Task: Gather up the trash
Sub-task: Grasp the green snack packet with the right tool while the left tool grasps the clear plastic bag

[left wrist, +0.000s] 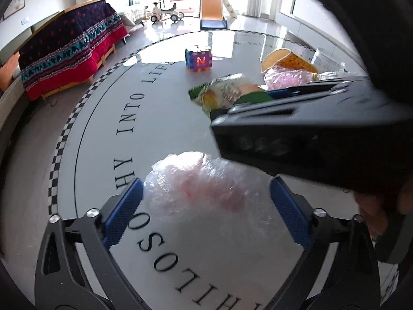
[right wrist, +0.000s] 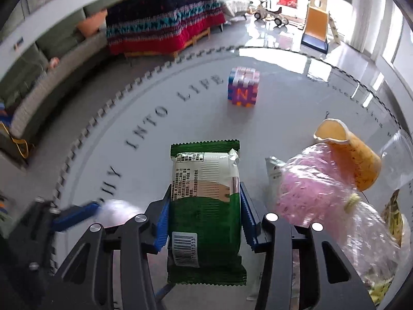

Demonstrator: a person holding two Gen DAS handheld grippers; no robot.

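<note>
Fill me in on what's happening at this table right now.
A person is collecting trash off a round grey table with a gripper in each hand. The right gripper has its pads against the sides of a green snack packet. The left gripper sits wide open around a crumpled clear plastic bag, not yet gripping it. A paper cup, a pink bag and a toy cube are untouched.

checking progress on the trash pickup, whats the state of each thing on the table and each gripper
left gripper: open around crumpled clear wrap
right gripper: pads against green snack packet
paper cup: tipped over
pink bag: crumpled, untouched
letter cube: upright, untouched
</note>
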